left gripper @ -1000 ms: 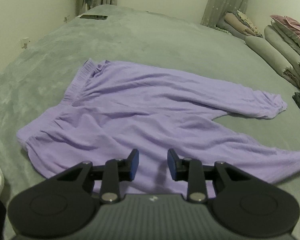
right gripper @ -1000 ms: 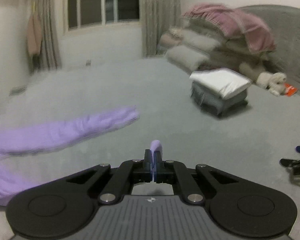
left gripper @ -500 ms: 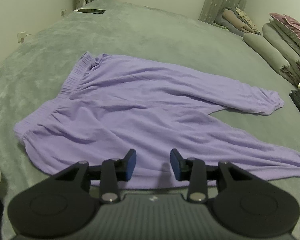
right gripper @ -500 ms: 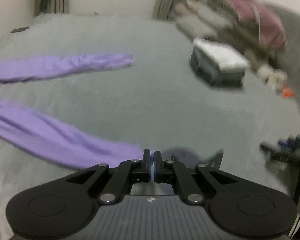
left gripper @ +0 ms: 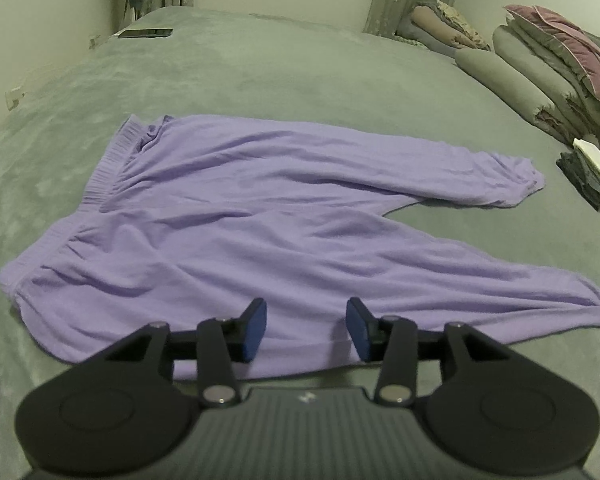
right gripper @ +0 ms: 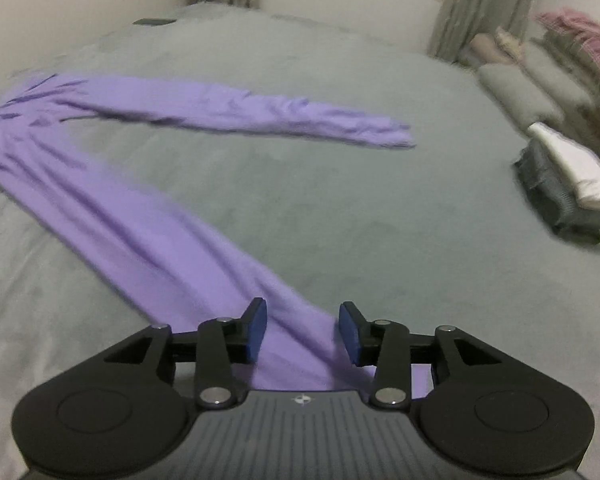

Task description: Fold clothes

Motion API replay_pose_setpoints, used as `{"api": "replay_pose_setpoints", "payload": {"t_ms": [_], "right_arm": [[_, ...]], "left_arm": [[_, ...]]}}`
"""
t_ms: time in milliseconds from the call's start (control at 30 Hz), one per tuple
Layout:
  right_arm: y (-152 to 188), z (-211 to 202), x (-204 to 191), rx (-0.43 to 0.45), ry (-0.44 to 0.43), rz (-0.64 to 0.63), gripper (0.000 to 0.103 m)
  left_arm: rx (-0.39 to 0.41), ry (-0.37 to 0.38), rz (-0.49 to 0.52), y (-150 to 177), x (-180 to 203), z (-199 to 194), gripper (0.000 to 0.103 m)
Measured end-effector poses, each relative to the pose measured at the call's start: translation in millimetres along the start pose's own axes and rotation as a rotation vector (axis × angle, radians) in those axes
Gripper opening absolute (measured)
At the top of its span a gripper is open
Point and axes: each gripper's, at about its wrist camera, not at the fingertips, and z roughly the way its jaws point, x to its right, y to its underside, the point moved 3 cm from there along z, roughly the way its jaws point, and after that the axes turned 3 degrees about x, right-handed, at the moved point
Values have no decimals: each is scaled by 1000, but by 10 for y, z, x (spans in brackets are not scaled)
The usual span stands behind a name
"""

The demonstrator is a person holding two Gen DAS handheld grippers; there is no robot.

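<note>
Purple trousers (left gripper: 260, 216) lie spread flat on the grey bed (left gripper: 280, 68), waistband at the left, both legs reaching right. My left gripper (left gripper: 306, 328) hovers over the near edge of the seat; its jaws are opening and nothing sits between the pads. In the right wrist view the near trouser leg (right gripper: 148, 240) runs from the upper left down under my right gripper (right gripper: 302, 330). Its jaws are opening above the cuff end, the pads apart and off the cloth. The far leg (right gripper: 260, 114) lies across the bed beyond.
A small stack of folded clothes (right gripper: 568, 184) sits on the bed at the right. Rolled bedding and pillows (left gripper: 540, 68) line the far right side. A dark phone (left gripper: 146, 33) lies near the far left corner. Walls and curtains border the bed.
My right gripper came down with the trouser cuff pinched, laid the leg on the bed and opened off it. My left gripper widened a little and hardly moved.
</note>
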Motion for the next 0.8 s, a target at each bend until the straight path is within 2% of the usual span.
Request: {"api": "replay_pose_setpoints", "payload": {"t_ms": [67, 100, 133, 200, 400, 533, 667, 800], "right_arm": [[14, 38, -5, -5, -16, -3, 37], [7, 49, 1, -5, -20, -3, 29], [-17, 56, -17, -7, -18, -7, 1], [-77, 64, -104, -17, 55, -69, 2], [-359, -119, -40, 108, 241, -47, 1], [-435, -15, -6, 96, 361, -74, 1], [-411, 201, -6, 41, 389, -104, 1], [-335, 417, -127, 8, 414, -175, 1]], "left_arm": [[-6, -7, 11, 9, 14, 18, 41], [-6, -12, 15, 13, 19, 18, 41], [-5, -17, 18, 17, 21, 16, 41], [1, -14, 10, 12, -3, -6, 41], [4, 2, -3, 2, -53, -41, 41], [2, -3, -4, -4, -70, -40, 41], [1, -42, -35, -18, -185, -36, 42], [29, -87, -160, -64, -487, -143, 42]]}}
